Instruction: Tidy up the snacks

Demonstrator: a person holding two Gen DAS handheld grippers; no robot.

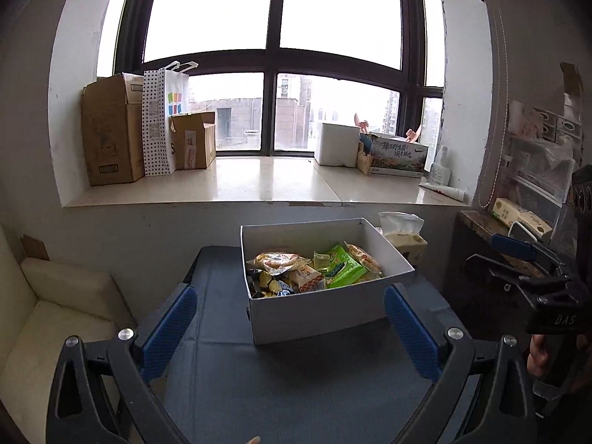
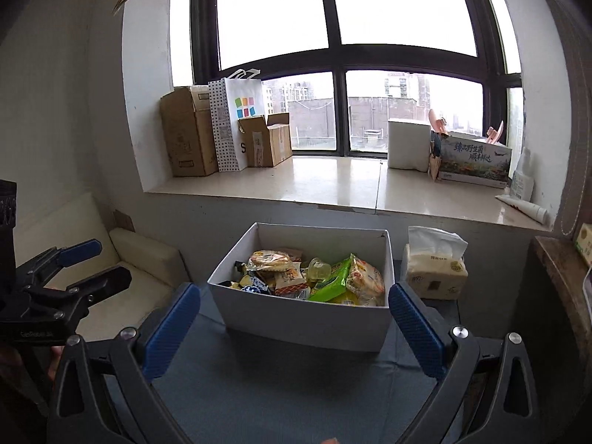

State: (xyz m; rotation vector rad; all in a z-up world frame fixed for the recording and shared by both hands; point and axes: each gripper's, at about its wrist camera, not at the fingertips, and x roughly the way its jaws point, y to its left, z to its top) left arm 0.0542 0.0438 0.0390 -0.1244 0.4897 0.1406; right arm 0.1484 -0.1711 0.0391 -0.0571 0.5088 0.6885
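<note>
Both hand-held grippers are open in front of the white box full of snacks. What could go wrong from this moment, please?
1. The snacks are piled loosely in the white box, so closing on one packet, such as the green packet, may drag or crush its neighbours.
2. The box is light-looking card on a smooth blue table; a push from the left hand-held gripper or right hand-held gripper could slide it.
3. The tissue pack stands close beside the box and could be knocked.

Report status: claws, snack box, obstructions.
Left claw and right claw open, empty. Snacks piled in white box on blue table. Nothing in the way.
</note>
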